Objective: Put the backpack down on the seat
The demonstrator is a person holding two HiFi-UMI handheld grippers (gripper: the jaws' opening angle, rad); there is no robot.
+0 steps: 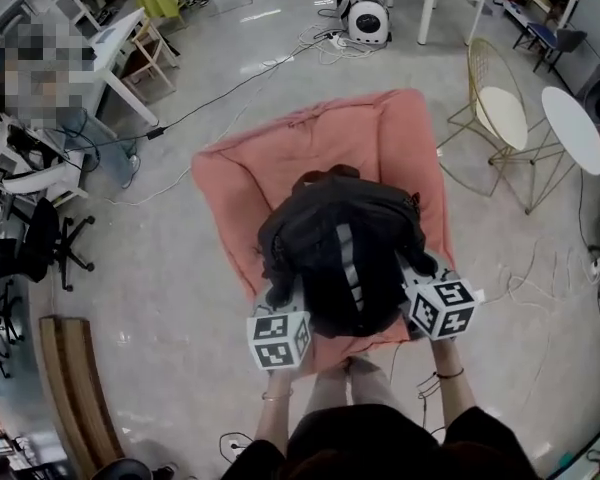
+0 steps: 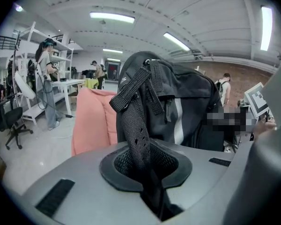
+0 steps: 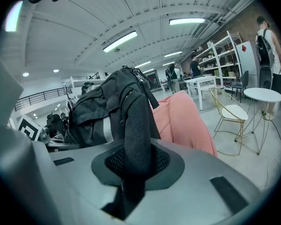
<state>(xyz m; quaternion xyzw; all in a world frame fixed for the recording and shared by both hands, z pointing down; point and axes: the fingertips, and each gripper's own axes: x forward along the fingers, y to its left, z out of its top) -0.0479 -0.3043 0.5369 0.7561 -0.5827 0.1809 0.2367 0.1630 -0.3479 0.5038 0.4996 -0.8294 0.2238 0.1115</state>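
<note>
While left gripper [image 2: 146, 162] and right gripper [image 3: 130, 168] each clamp one strap [image 2: 134, 121], one backpack [image 1: 345, 253] over one seat [image 1: 245, 178].

Gold wire chair [image 1: 502, 116], round white table [image 1: 572, 128]

No legible text, brand or number anywhere. Only print in view is black-and-white square code patterns, not characters: on the marker cube [image 1: 278, 340] of the left tongs [image 2: 147, 172] and the right marker cube [image 1: 441, 308] of the right tongs [image 3: 131, 172].
</note>
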